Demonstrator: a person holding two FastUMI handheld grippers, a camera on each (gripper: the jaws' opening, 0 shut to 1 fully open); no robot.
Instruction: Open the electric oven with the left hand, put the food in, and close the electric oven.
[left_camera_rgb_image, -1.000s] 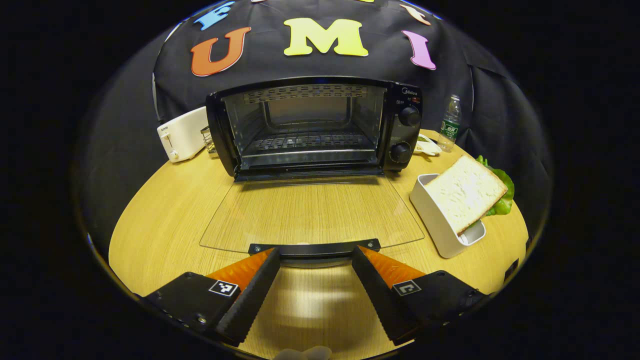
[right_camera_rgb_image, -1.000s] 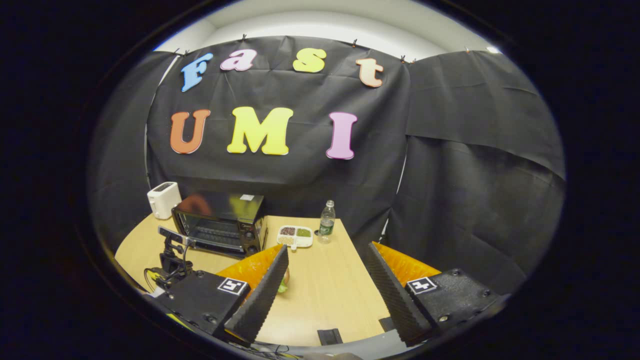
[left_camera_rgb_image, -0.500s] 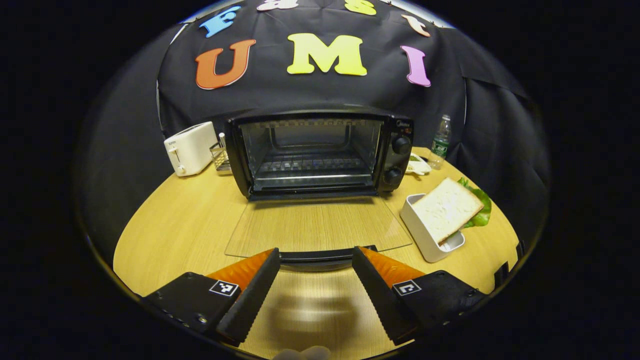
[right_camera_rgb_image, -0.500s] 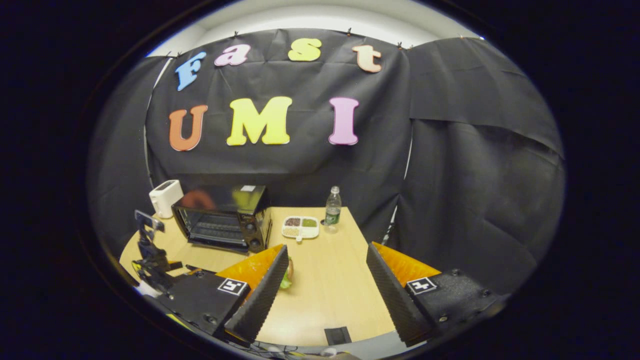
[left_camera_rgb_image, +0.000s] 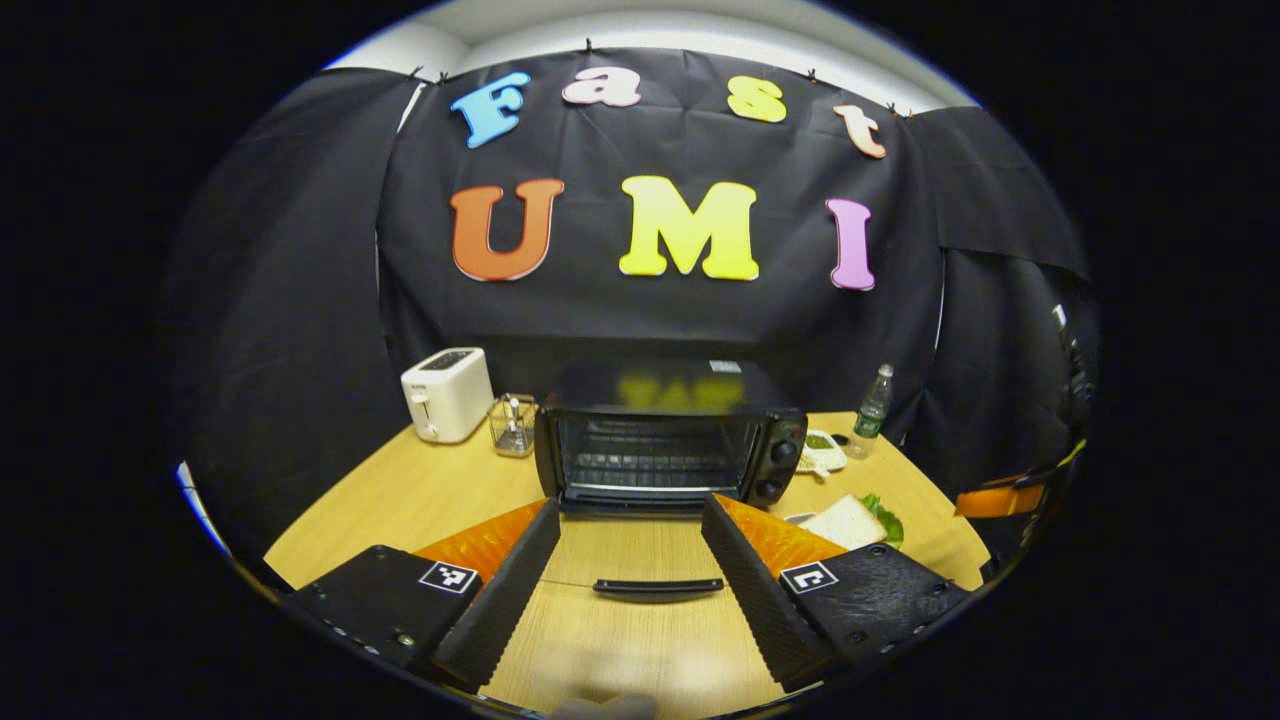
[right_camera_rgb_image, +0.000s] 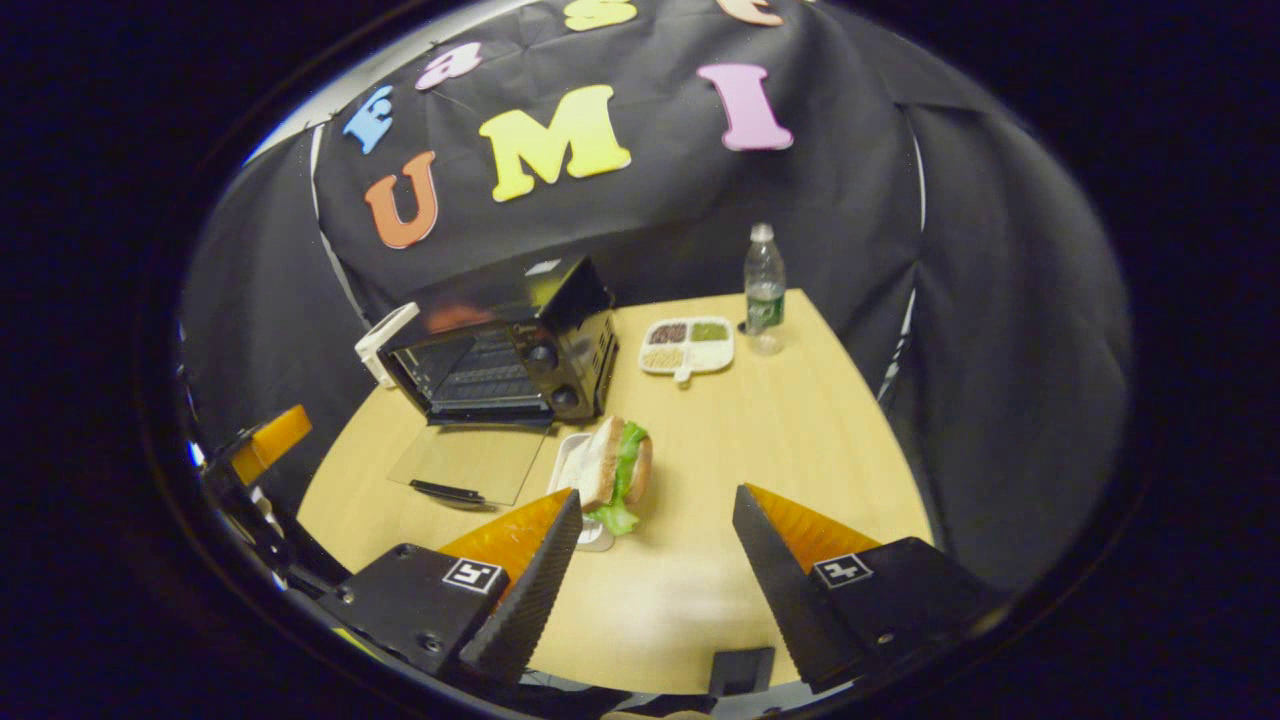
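Observation:
The black electric oven (left_camera_rgb_image: 665, 440) (right_camera_rgb_image: 510, 345) stands open, its glass door (right_camera_rgb_image: 470, 462) lying flat on the wooden table with the black handle (left_camera_rgb_image: 658, 587) toward me. My left gripper (left_camera_rgb_image: 628, 580) is open, back from the door and above the handle, holding nothing. A sandwich (right_camera_rgb_image: 615, 468) (left_camera_rgb_image: 848, 520) of white bread and lettuce leans on a small white tray (right_camera_rgb_image: 572, 470) to the right of the door. My right gripper (right_camera_rgb_image: 655, 555) is open above the table, just short of the sandwich. At the far left of the right gripper view the left gripper (right_camera_rgb_image: 262, 445) shows.
A white toaster (left_camera_rgb_image: 447, 393) and a small wire holder (left_camera_rgb_image: 511, 424) stand left of the oven. A divided white dish (right_camera_rgb_image: 688, 345) of grains and a water bottle (right_camera_rgb_image: 764, 285) sit at the back right. The round table's edge (right_camera_rgb_image: 890, 440) curves close on the right.
My left gripper has let the door handle go and drawn back and up, so the oven looks farther. My right gripper has tipped down and moved toward the sandwich.

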